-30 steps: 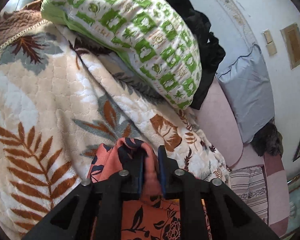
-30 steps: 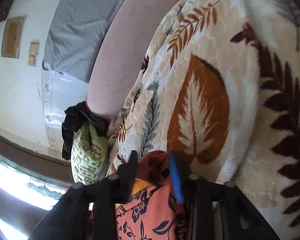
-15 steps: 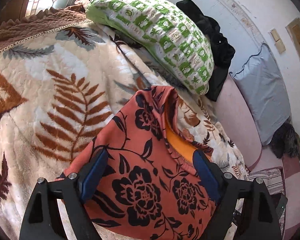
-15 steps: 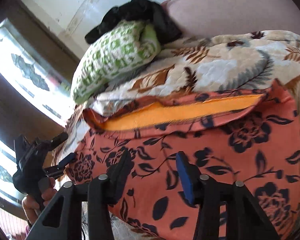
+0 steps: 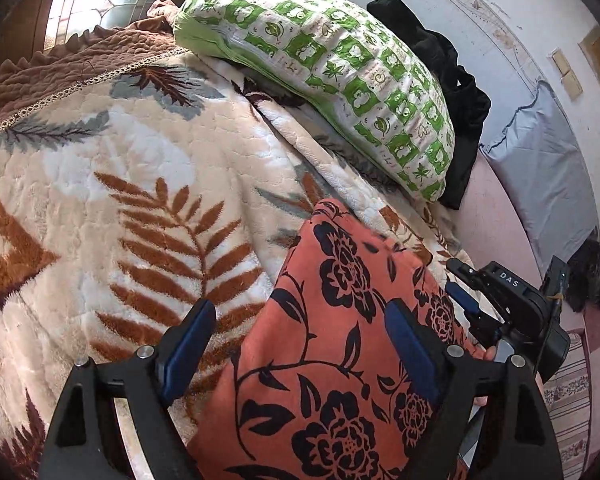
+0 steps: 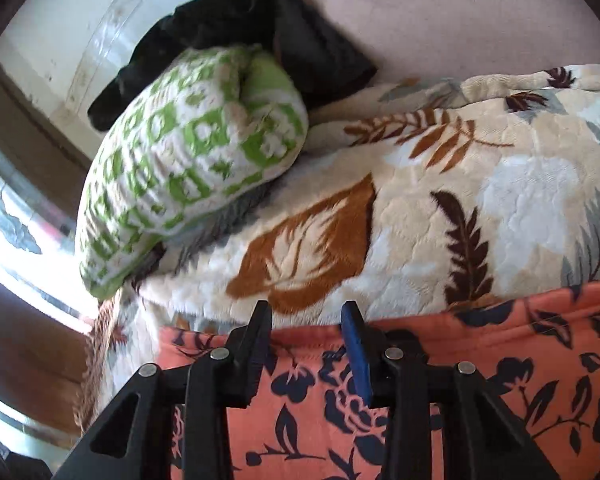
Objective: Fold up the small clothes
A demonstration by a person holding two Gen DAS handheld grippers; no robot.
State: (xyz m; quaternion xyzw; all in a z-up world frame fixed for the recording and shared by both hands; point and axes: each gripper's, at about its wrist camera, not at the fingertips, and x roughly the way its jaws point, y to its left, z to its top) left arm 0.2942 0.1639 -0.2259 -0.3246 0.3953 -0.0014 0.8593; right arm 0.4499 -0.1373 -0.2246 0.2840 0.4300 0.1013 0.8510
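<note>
Item: orange floral garment (image 5: 340, 360), laid flat on the bed's leaf-print blanket (image 5: 140, 200) for folding.
I hold left gripper (image 5: 296, 344) wide, right gripper (image 6: 306, 320) part-open; both empty, poised over the cloth.

"DAS" in white on black body of right gripper (image 5: 466, 300)

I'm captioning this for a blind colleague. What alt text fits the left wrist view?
An open left claw hovers over an orange garment with black flowers lying on a cream leaf-print blanket. The right claw sits at the garment's right edge. A green-and-white pillow lies behind.
</note>
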